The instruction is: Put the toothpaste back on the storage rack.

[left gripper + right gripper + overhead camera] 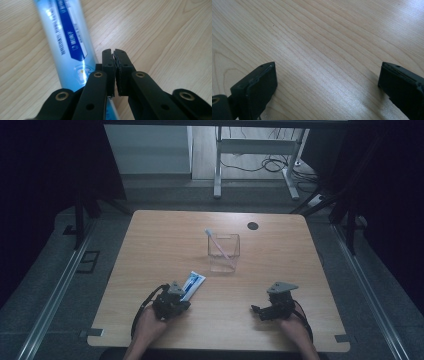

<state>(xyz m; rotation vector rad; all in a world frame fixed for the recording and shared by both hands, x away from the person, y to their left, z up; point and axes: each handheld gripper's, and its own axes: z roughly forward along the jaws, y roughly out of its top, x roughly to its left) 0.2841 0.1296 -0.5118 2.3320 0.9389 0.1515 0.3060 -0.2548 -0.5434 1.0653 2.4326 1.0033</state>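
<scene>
Your left tool (115, 62) has its ribbed black jaws pressed together on nothing, just beside the glossy blue-and-white toothpaste tube (66, 42), which lies flat on the pale wood-grain table (280, 265) near its front edge. Your right tool (325, 82) is spread wide over bare wood. Farther back, a clear square cup (223, 253) holds a slim toothbrush (218, 242).

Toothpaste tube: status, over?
Left gripper shut, empty, beside toothpaste tube. Right gripper open over bare table. Nothing blocking.
</scene>
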